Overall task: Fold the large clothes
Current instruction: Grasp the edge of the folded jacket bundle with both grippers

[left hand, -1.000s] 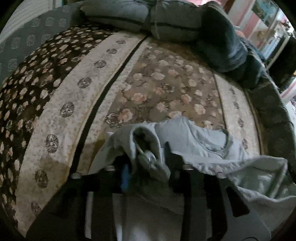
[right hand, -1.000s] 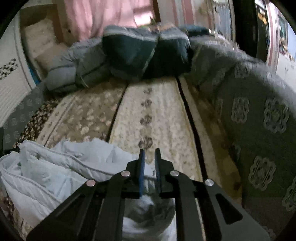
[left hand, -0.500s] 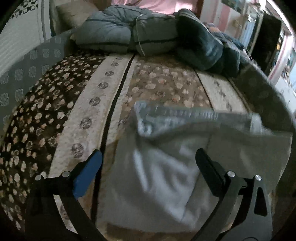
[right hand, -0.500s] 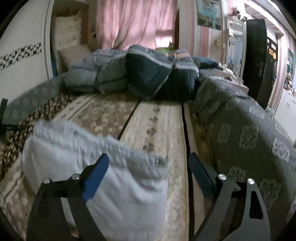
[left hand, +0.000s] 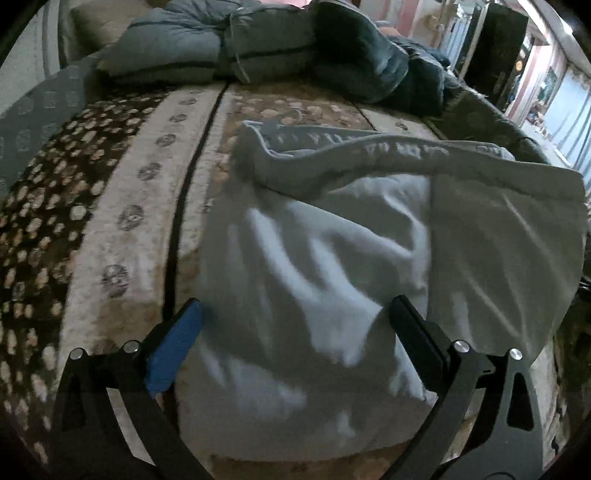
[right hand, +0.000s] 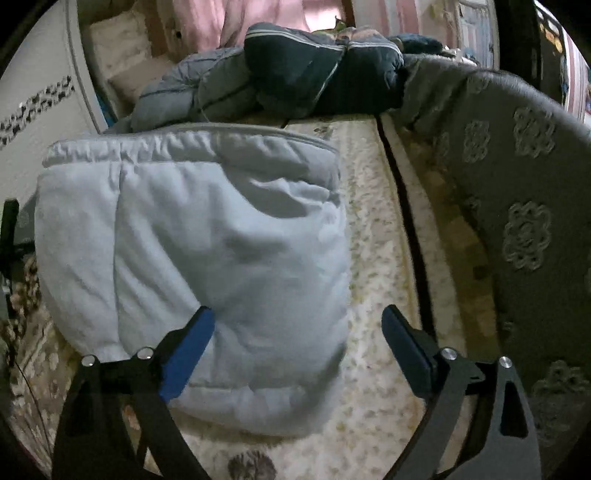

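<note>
- Garment (left hand: 325,266): one pale blue fleecy piece, folded into a thick rectangle, lies flat on the bed near its foot edge, its elastic hem band along the far side.
- Left gripper (left hand: 295,321) hangs over the garment's near left corner, jaws spread wide, holding nothing; whether its fingers touch the cloth cannot be told.
- Right gripper (right hand: 297,325) hangs over the near right corner (right hand: 314,387), jaws equally wide and empty, one blue-padded finger (right hand: 186,360) above the cloth, the other above the bedspread (right hand: 373,258).
- Bedspread: floral and medallion stripes, cream and brown, parted by dark lines.
- Bedding pile (right hand: 295,74): several rolled grey and navy quilts at the head edge.
- Grey patterned blanket (right hand: 517,184) along the right edge.
- Pink curtain (right hand: 236,18) behind; dark door (left hand: 495,48) beyond.
</note>
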{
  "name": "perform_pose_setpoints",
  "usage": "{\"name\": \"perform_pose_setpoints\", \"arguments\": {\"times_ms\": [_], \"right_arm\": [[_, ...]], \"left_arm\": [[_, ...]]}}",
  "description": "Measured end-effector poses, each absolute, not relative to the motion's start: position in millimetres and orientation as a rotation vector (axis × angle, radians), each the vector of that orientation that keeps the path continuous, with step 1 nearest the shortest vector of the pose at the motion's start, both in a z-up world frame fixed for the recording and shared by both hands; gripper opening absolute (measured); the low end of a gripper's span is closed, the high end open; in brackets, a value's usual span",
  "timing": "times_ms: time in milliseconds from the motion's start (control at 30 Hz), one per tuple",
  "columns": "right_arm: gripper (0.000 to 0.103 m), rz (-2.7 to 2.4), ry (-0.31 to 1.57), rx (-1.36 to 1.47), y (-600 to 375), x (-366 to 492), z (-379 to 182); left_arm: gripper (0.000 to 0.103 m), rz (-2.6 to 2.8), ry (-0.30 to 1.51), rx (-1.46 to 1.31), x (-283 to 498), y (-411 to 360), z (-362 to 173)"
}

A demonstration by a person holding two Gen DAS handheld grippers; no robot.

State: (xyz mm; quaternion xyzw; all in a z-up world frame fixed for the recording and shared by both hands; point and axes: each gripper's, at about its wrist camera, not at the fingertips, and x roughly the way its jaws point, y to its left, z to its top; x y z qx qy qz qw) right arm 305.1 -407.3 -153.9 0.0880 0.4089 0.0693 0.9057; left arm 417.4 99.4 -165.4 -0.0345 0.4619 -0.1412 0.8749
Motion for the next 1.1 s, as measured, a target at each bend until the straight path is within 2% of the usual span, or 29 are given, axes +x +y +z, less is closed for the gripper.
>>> {"name": "perform_pose_setpoints", "arguments": {"times_ms": [200, 233, 267, 333, 367, 400, 433, 467, 500, 533, 600, 733, 833, 933, 1000, 1100], "right_arm": [[0.096, 0.240, 0.837, 0.207, -390, 338, -168], [0.088, 0.234, 0.839, 0.176, -381, 341, -167], [0.070, 0.237, 0.842, 0.158, -373, 343, -166], [0.050, 0.211, 0.840, 0.107, -360, 342, -165], [0.040, 0.193, 0.836, 0.081, -354, 341, -162], [0.035, 0.164, 0.823, 0.053, -348, 337, -157], [0.027, 0.149, 0.813, 0.040, -344, 333, -153], [0.021, 0.128, 0.796, 0.018, -338, 327, -146], [0.019, 0.110, 0.770, -0.013, -332, 320, -138], [0.017, 0.099, 0.747, -0.032, -328, 314, -130], [0.016, 0.080, 0.660, -0.048, -322, 301, -101], [0.016, 0.067, 0.523, -0.050, -315, 306, -41], [0.016, 0.031, 0.510, -0.044, -322, 347, -25], [0.015, -0.029, 0.660, -0.015, -337, 420, -56], [0.016, -0.055, 0.860, 0.040, -347, 470, -109], [0.027, -0.067, 1.017, 0.125, -358, 492, -158]], "left_arm": [[0.100, -0.285, 0.971, -0.117, 430, 86, -180], [0.100, -0.272, 0.972, -0.106, 431, 82, -182], [0.098, -0.257, 0.971, -0.091, 432, 79, -182], [0.087, -0.220, 0.956, -0.055, 429, 71, -182], [0.075, -0.199, 0.949, -0.037, 427, 67, -180], [0.063, -0.186, 0.944, -0.027, 425, 66, -177], [0.056, -0.169, 0.939, -0.021, 421, 65, -174], [0.043, -0.161, 0.937, -0.023, 419, 67, -171], [0.032, -0.150, 0.936, -0.036, 415, 72, -166], [0.028, -0.145, 0.937, -0.059, 412, 76, -161], [0.017, -0.149, 0.927, -0.113, 405, 88, -144], [0.014, -0.136, 0.850, -0.109, 405, 93, -102], [0.014, -0.111, 0.813, -0.154, 431, 102, -83], [0.014, -0.062, 0.866, -0.122, 483, 104, -101], [0.015, -0.022, 0.994, -0.117, 517, 103, -140], [0.016, 0.023, 1.074, -0.116, 531, 107, -176]]}}
